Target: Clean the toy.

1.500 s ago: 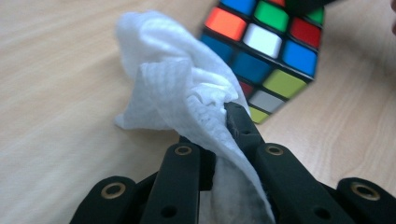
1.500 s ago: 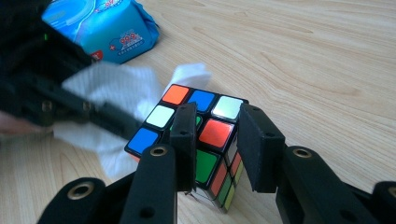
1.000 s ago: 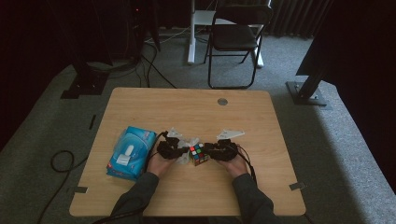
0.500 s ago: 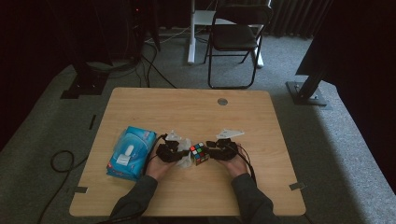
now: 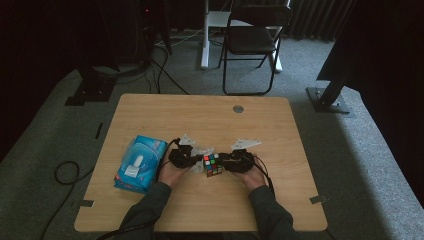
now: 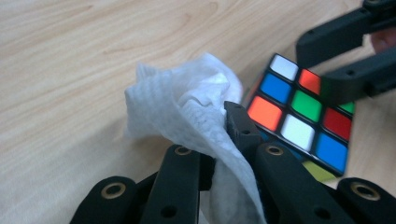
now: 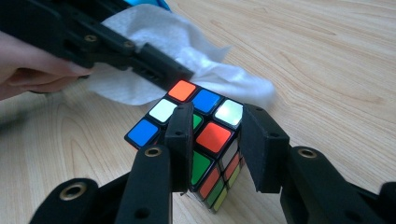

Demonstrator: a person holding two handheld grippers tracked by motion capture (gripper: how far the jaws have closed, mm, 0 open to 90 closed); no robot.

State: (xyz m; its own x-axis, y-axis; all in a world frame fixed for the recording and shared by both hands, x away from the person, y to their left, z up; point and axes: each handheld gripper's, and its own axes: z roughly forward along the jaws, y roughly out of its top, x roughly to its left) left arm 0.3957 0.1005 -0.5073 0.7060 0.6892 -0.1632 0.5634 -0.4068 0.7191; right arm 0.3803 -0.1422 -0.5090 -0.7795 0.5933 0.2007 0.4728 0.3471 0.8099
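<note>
A Rubik's cube (image 5: 212, 165) sits tilted near the table's front middle, between my two grippers. My right gripper (image 5: 224, 164) is shut on it; in the right gripper view the jaws (image 7: 217, 126) clamp the cube (image 7: 205, 135) across one corner. My left gripper (image 5: 192, 161) is shut on a crumpled white wipe (image 5: 202, 151). In the left gripper view the wipe (image 6: 187, 107) bulges out over the jaws (image 6: 219, 135) and lies against the cube (image 6: 303, 116). The wipe (image 7: 187, 51) also spreads behind the cube in the right gripper view.
A blue pack of wipes (image 5: 140, 162) lies at the table's left, close to my left hand. The wooden table (image 5: 200, 115) has a round grommet (image 5: 238, 108) at the back. A folding chair (image 5: 252, 35) and stands are on the carpet beyond.
</note>
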